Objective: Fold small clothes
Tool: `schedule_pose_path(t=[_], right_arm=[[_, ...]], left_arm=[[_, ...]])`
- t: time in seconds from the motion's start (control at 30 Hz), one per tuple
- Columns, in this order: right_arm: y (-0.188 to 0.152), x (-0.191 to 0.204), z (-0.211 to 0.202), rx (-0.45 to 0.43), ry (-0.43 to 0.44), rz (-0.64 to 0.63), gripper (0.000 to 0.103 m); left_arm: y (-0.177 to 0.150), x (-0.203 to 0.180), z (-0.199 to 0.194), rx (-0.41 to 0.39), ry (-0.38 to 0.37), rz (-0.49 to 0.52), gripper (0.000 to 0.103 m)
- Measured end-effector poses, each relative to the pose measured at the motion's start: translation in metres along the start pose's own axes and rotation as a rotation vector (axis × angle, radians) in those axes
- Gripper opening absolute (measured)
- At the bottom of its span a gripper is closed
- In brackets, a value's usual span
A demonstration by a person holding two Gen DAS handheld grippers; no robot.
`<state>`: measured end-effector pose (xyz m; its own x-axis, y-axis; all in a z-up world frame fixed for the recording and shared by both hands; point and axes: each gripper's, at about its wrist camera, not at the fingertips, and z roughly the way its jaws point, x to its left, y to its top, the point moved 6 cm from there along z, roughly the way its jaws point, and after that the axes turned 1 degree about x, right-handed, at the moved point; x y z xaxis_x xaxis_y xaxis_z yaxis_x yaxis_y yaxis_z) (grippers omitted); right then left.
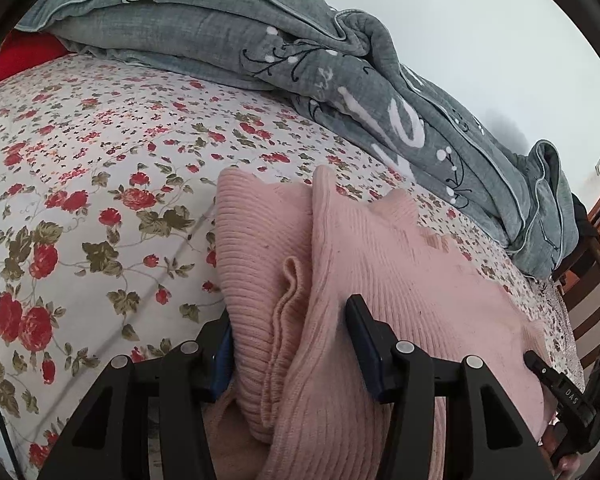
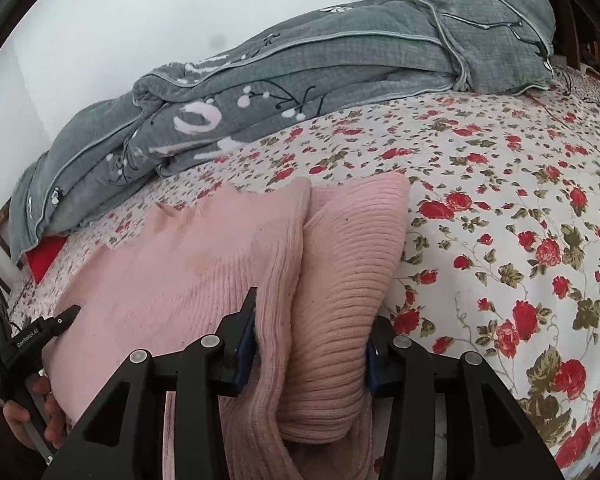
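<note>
Floral cotton covers the bed (image 1: 100, 168), a white sheet printed with red roses and olive leaves, smooth and flat apart from one shallow crease. Along its far edge lies a rumpled grey quilt (image 1: 340, 92), waffle-textured, piped in pale blue and printed with white shapes and thin black stems. A red cushion (image 1: 24, 56) shows under the quilt's end, and dark wooden chair slats (image 1: 596, 280) stand past the bed's corner. Behind everything is a plain pale wall.

On the sheet near the person lies the pink knitted sweater (image 1: 400, 264), a soft ribbed knit with fine vertical cords and a scalloped far hem. Each side is doubled inward, so a thick rounded roll of rib runs along either edge.

The left gripper (image 1: 290, 344) has black angular arms with silver pivot pins and blue pads. Its fingers (image 1: 364, 332) stand partly spread, straddling a bunched fold of the knit; whether the pads press on it cannot be told.

The right gripper (image 2: 312, 344) is built the same. Its fingers (image 2: 246, 320) are also partly spread, with the thick rolled fold bulging between them and filling the gap; a firm pinch cannot be confirmed. From the right wrist view, a hand (image 2: 28, 412) holds the other gripper's handle beside the sweater.
</note>
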<state>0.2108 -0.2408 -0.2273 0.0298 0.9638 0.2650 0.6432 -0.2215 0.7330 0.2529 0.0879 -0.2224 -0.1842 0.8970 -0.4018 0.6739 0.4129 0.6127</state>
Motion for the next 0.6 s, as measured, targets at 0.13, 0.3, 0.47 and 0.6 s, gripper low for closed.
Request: schedule_pose_path(t=[0.13,0.3,0.47,0.6], right_arm=[[0.0015,-0.0028,-0.0030,-0.005,-0.003,0.016,0.044],[0.0040,-0.0043,-0.0083,-0.032,-0.007,0.029,0.046],[0.0030,-0.0039,-0.0056,-0.032,-0.014,0.028,0.048],[0.0030,-0.0029,-0.0047,-0.032,-0.018,0.019,0.050]], left_arm=[[0.0002,0.0006,0.0007,0.007,-0.005,0.001,0.050],[0.0002,0.0002,0.0020,0.009,-0.006,0.008,0.051],[-0.0004,-0.0010,0.0029,0.008,-0.001,0.024,0.054],[-0.0008,-0.0016,0.0033,0.007,0.000,0.030,0.056]])
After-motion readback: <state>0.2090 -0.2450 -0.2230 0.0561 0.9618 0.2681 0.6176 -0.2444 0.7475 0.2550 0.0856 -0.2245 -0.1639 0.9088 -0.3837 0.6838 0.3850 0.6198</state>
